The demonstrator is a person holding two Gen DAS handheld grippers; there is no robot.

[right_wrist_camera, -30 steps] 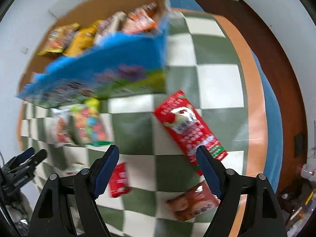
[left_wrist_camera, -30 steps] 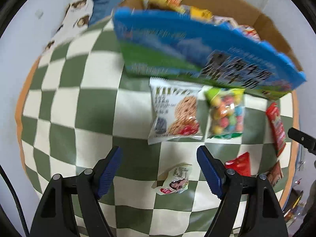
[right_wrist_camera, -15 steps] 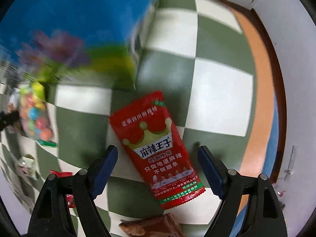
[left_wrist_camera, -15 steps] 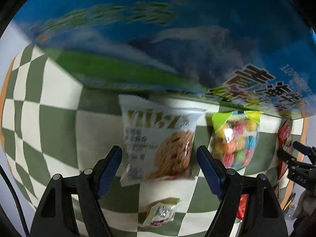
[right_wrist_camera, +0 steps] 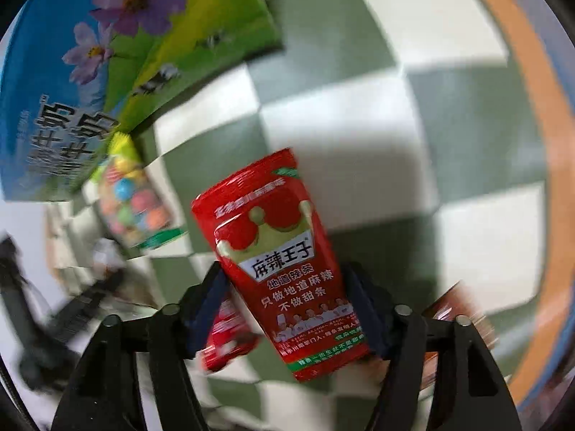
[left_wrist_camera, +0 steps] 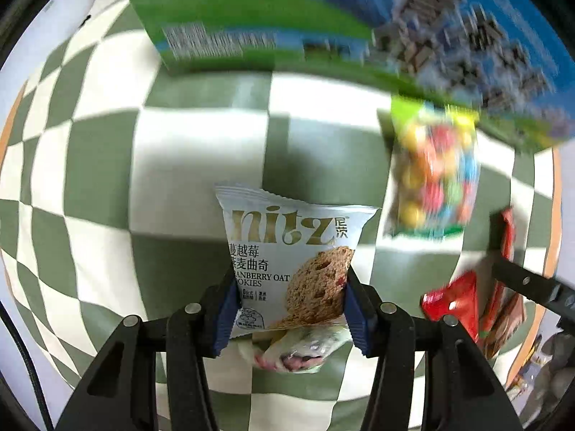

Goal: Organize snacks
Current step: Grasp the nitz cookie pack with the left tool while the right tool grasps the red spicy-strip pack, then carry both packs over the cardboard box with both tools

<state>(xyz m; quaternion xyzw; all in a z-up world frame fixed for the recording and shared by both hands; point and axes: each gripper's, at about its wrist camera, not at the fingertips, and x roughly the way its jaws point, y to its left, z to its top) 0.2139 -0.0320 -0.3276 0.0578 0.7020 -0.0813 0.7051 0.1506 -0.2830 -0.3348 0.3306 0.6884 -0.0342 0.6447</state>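
My left gripper [left_wrist_camera: 289, 301] is shut on a white cranberry oat cookie packet [left_wrist_camera: 287, 255], held above the checked cloth. A small white wrapped sweet [left_wrist_camera: 298, 350] lies under it. My right gripper [right_wrist_camera: 287, 309] is shut on a red spicy strip packet [right_wrist_camera: 284, 258], held above the cloth. A blue and green carton [left_wrist_camera: 323, 18] stands just beyond both; it also shows in the right wrist view [right_wrist_camera: 107, 54]. A bag of coloured candies [left_wrist_camera: 435, 176] lies by the carton, seen too in the right wrist view [right_wrist_camera: 133, 201].
The green and white checked cloth [left_wrist_camera: 90, 179] covers the table, with an orange edge [right_wrist_camera: 539, 143] at the right. More red and brown packets [left_wrist_camera: 463, 301] lie at the right. A small red packet [right_wrist_camera: 226, 337] lies under my right gripper. The other gripper [left_wrist_camera: 532, 283] shows at the right.
Both grippers have dropped toward the cloth and closed. The left took hold of the cookie packet, the right took hold of the red packet, and both packets now stand lifted off the cloth.
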